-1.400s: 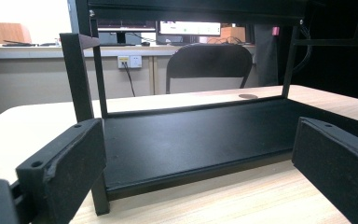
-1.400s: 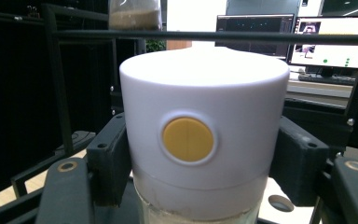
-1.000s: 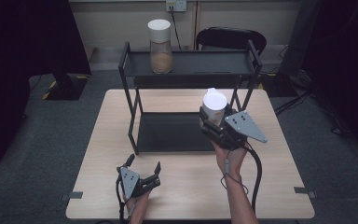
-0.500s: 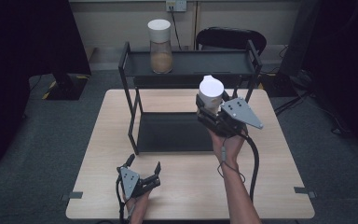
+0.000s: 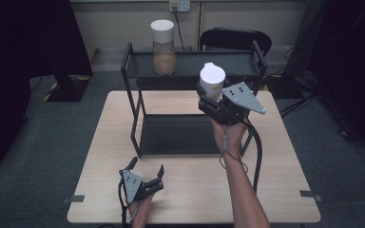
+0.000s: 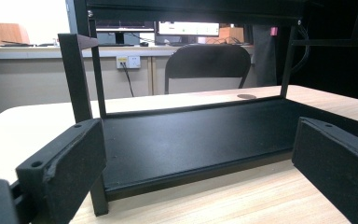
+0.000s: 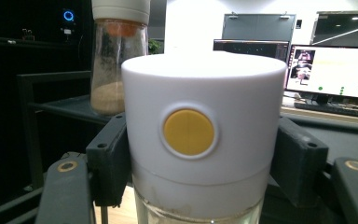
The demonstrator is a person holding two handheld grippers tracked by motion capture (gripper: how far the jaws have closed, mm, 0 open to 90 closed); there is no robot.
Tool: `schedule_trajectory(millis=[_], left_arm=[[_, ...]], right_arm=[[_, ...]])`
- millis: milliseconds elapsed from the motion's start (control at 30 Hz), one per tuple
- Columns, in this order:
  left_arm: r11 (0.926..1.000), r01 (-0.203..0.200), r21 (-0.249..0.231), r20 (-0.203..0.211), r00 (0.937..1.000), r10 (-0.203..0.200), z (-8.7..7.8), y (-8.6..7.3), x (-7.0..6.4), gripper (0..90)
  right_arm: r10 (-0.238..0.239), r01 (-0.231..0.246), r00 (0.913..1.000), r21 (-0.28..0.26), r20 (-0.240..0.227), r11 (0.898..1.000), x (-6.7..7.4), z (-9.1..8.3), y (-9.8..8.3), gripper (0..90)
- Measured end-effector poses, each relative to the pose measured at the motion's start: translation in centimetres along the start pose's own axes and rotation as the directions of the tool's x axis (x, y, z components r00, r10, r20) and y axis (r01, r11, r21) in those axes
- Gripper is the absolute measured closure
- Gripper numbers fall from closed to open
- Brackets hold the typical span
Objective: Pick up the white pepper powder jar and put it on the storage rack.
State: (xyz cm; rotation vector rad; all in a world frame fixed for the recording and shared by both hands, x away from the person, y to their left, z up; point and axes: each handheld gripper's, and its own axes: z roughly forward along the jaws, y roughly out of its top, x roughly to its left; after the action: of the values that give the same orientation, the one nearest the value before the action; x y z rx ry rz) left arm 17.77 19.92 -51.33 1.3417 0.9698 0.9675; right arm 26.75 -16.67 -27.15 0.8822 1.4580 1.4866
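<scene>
The table (image 5: pixel 123 199) runs wide and pale under me, and the black two-tier rack (image 5: pixel 190 134) stands on its far half, lower tray bare and matte as I look along it from my left gripper view. Up on the top shelf at the left sits a jar (image 5: pixel 163 46) with a white lid and a tan fill low in its clear body. My right gripper (image 5: pixel 212 97) is in the air in front of that top shelf, jaws clenched on a second jar (image 5: pixel 212 81), pads pressing either side just at the seam where the white lid meets the glass. In my right gripper view that lid (image 7: pixel 204 130) looms big, a yellow round button (image 7: pixel 189 132) facing me. I judge it rigid and breakable, glass below and smooth plastic above, so slippery under the pads; the grip high on the lid leaves the body hanging below, and a tilt could let it swing or slide. Contents hidden here, so weight is a guess: moderate. My left gripper (image 5: pixel 147 176) rests low near the table's front edge, jaws spread wide, nothing between them.
</scene>
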Motion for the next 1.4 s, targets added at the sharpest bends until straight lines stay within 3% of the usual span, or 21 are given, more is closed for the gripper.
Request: schedule_trajectory(millis=[800,1133,1400], left_arm=[[1.0000,-0.003,-0.001,0.000,1.0000,0.003,0.0,0.0,0.0,2.4],[1.0000,-0.003,-0.001,-0.001,1.0000,0.003,0.0,0.0,0.0,2.5],[1.0000,-0.003,0.000,0.000,1.0000,0.003,0.0,0.0,0.0,2.4]], right_arm=[[0.015,-0.015,0.9999,-0.008,0.002,1.000,-0.7,3.1,4.2,30.5],[0.009,-0.008,0.9998,-0.015,0.017,1.000,-0.9,4.1,5.7,30.5],[-0.005,0.005,0.9987,-0.006,0.051,1.000,-0.7,6.0,6.1,30.6]])
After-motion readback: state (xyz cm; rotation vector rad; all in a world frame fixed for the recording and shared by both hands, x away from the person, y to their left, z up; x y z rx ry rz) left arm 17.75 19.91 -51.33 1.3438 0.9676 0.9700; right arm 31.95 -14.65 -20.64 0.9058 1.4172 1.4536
